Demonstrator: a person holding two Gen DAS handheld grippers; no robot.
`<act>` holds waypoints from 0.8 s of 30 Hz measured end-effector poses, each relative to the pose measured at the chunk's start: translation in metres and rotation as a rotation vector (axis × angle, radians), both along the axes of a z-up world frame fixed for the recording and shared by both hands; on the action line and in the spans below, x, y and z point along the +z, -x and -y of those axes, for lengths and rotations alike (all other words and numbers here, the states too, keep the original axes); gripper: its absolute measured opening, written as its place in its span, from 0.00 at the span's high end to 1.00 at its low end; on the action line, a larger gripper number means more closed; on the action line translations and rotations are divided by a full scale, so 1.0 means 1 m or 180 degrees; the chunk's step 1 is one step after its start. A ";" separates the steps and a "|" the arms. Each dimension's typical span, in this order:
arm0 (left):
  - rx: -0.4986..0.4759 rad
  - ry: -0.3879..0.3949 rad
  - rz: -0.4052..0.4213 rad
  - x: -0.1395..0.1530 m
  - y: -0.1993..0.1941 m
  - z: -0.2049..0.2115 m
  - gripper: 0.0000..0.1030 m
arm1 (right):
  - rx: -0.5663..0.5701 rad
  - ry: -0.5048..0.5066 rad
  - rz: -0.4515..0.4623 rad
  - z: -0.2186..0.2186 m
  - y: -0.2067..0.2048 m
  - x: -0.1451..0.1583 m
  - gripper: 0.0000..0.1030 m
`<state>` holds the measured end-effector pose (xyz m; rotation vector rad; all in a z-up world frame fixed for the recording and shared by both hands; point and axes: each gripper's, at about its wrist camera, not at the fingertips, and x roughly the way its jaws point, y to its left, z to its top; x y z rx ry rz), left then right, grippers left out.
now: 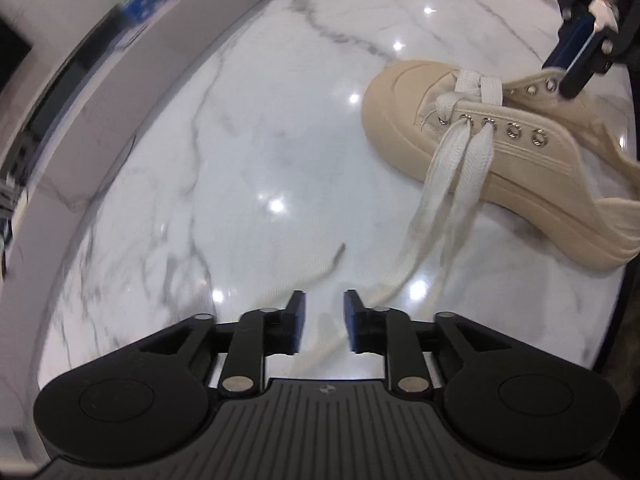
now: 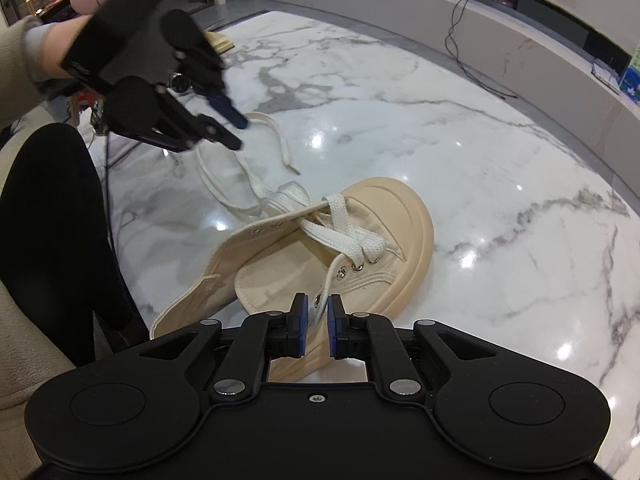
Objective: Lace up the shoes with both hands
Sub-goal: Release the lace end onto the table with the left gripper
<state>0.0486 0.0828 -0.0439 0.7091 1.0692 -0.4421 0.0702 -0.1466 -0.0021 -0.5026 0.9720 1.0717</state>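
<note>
Shoe (image 2: pixel 320 264) lies on its side on the marble surface (image 2: pixel 480 168), toe pointing away from the person. Right tongs (image 2: pixel 318 322) pinch its eyelet edge. Left tongs (image 1: pixel 323 322) are nearer the loose lace ends (image 1: pixel 436 196), parted and holding nothing, with lace just ahead. No containers show.

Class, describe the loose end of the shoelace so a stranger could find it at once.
Start at the white marble table and find the beige shoe. White laces trail from its eyelets across the marble. The loose end lies bare on the table beyond the toe, tipped by a dark aglet.
</note>
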 end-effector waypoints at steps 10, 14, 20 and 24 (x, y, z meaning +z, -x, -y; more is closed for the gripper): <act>-0.0280 -0.0105 -0.0089 -0.024 -0.024 0.007 0.72 | -0.0087 -0.0081 -0.0049 0.007 0.000 0.001 0.91; -0.0382 -0.0117 -0.0204 -0.029 -0.029 0.006 0.71 | -0.0107 -0.0110 -0.0074 0.008 0.000 0.001 0.91; -0.0312 -0.0055 -0.0366 -0.035 -0.036 0.001 0.71 | -0.0135 -0.0126 -0.0067 0.008 0.001 0.002 0.87; -0.0147 0.0051 -0.0389 -0.035 -0.040 -0.005 0.71 | -0.0126 -0.0125 -0.0058 0.008 0.002 0.002 0.87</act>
